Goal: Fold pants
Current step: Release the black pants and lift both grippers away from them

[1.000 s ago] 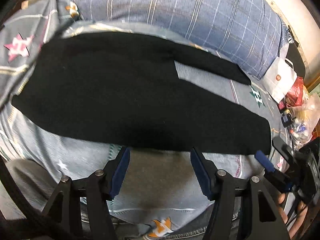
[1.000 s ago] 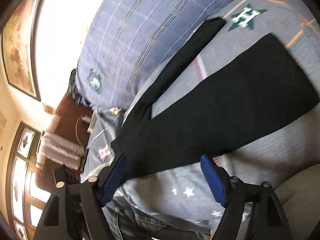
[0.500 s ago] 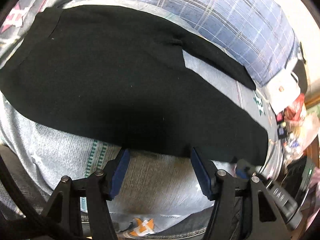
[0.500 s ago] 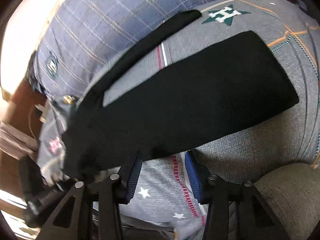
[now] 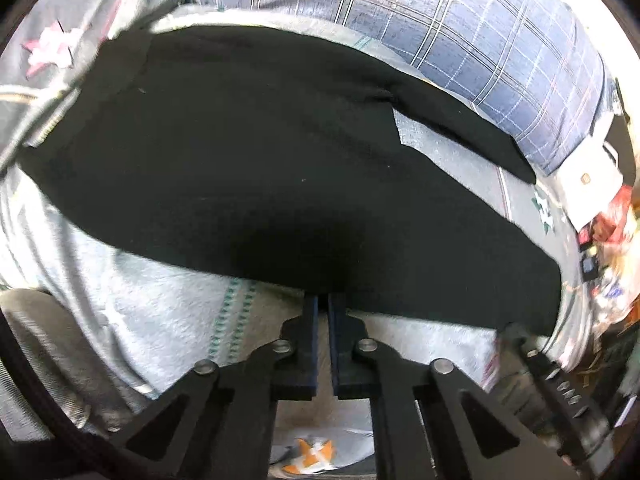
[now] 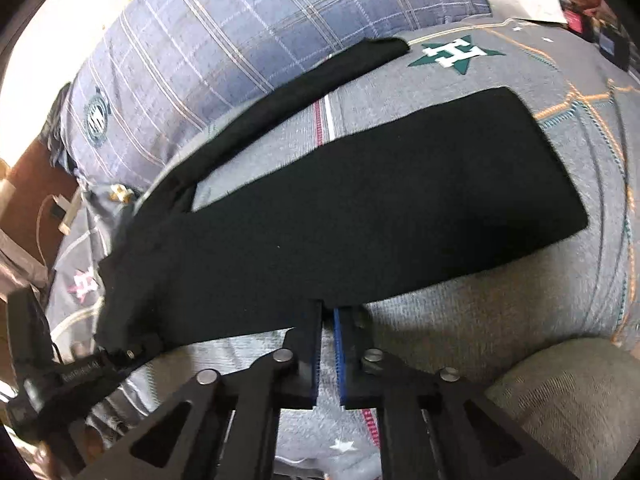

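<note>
Black pants [image 5: 248,160] lie spread flat on a grey patterned bedspread [image 5: 160,320], with the two legs splayed toward the right. My left gripper [image 5: 323,300] is shut on the near edge of the pants at the nearer leg. In the right wrist view the pants [image 6: 360,216] stretch from lower left to upper right, and my right gripper [image 6: 328,312] is shut on the near edge of the nearer leg. The far leg [image 6: 320,76] runs along a pillow.
A blue plaid pillow [image 5: 440,20] lies behind the pants and also shows in the right wrist view [image 6: 240,32]. A white bag [image 5: 592,184] and clutter [image 5: 608,248] sit at the right. The other gripper's body [image 6: 52,384] shows at lower left.
Both grippers have moved forward to the near edge of the pants and closed from wide open to shut on the fabric.
</note>
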Available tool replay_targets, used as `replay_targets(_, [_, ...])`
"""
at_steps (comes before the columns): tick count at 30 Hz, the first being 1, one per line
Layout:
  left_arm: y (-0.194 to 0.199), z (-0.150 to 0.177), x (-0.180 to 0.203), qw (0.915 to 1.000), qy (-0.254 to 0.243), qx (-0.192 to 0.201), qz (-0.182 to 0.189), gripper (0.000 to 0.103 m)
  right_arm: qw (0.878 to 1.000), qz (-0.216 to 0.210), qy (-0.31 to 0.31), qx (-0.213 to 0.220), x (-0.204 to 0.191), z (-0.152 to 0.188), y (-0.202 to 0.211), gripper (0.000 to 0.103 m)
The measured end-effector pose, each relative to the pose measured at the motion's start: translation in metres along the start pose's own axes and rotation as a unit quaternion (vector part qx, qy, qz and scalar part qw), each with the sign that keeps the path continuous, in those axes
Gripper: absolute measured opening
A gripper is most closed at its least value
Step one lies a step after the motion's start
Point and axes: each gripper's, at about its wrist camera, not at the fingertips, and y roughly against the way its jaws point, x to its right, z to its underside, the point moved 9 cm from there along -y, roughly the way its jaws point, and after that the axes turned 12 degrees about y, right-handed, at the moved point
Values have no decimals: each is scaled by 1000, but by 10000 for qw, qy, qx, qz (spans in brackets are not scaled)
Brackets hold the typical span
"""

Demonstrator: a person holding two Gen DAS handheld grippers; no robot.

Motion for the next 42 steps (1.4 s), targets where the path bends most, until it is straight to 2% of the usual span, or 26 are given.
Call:
replay_targets(2, [2,2,-5,9998,-111,88,-167,0,9999,-3,38,130,-2,-1,7,5])
replay_targets(4, [-7,7,-9,9996,-107,-63,-262,0,9997,48,120,190,-5,2,13,5])
replay_targets(7, [-2,9,-8,9997,-163,77,-135,0,9999,81,124,27,-4,8,3,5])
replay_targets(9, [-1,16,-4,9997,-175,-143,46,5,10000,-15,-13,-33,-1,10,0,7])
replay_targets(11, [4,21,2,9993,-210,-259,175,25,9999,-112,-125,-35,0,11,2,7])
replay_targets(13, [12,24,8,9991,-282,-196,232,39,9997,-147,-174,-41,0,12,3,7])
replay_targets(16, [28,27,20,9986,-434,-38,286,50,9994,-306,-162,8,-6,15,10,7])
replay_targets(19, [48,30,30,9977,-541,100,392,58,9969,-773,-51,142,-21,17,24,7])
replay_targets(21, [61,31,26,9971,-576,160,478,59,9939,-1082,81,222,-35,19,37,9])
replay_targets(22, [63,32,30,9969,-589,174,498,59,9933,-1126,136,226,-37,19,39,14])
replay_targets(23, [68,31,32,9965,-627,181,529,59,9925,-1183,222,196,-42,22,44,28])
replay_targets(24, [69,33,40,9961,-667,196,542,60,9923,-1201,234,168,-44,24,46,36])
replay_targets(25, [73,35,46,9956,-732,221,549,60,9926,-1187,212,147,-44,26,47,57])
replay_targets(26, [78,37,52,9946,-831,272,554,62,9938,-1089,171,152,-44,28,50,63])
replay_targets(27, [80,37,55,9938,-900,331,559,63,9952,-942,146,202,-41,29,54,63])
replay_targets(30, [87,35,59,9930,-946,443,555,64,9958,-877,72,264,-39,27,62,63])
replay_targets(36, [100,38,68,9921,-945,395,723,64,9931,-997,125,603,-46,14,101,63])
replay_targets(42, [107,34,83,9905,-993,407,860,64,9923,-985,125,743,-54,1,125,63])
